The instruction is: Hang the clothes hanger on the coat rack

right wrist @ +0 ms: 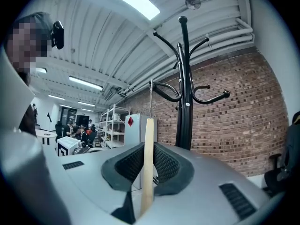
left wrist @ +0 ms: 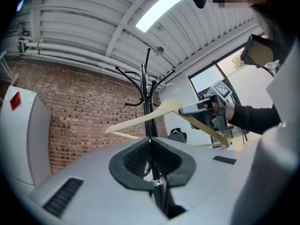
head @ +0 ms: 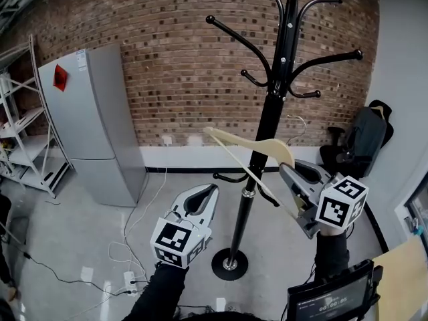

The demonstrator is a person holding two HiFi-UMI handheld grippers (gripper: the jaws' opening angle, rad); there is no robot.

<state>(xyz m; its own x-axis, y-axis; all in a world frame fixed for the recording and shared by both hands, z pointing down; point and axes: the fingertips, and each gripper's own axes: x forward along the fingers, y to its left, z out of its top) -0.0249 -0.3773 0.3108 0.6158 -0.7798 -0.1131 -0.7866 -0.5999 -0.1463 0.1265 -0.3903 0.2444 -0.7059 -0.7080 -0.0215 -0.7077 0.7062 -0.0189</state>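
A black coat rack (head: pixel 267 122) stands in the middle before a brick wall, its curved hooks (head: pixel 234 35) spreading high up. My right gripper (head: pixel 289 174) is shut on one arm of a pale wooden clothes hanger (head: pixel 249 146), held tilted just right of the pole, below the hooks. In the right gripper view the hanger (right wrist: pixel 148 158) runs edge-on between the pads, its wire hook (right wrist: pixel 150 97) pointing up beside the rack (right wrist: pixel 184 88). My left gripper (head: pixel 211 191) hovers lower left of the pole, shut with nothing in it. The left gripper view shows the hanger (left wrist: pixel 150 115) in front of the rack (left wrist: pixel 148 90).
A grey fridge (head: pixel 93 119) stands left against the wall, with white shelving (head: pixel 20 136) beyond it. Cables and a power strip (head: pixel 130 279) lie on the floor. A dark chair with a jacket (head: pixel 364 136) sits at right. The rack's round base (head: pixel 229 264) is on the floor.
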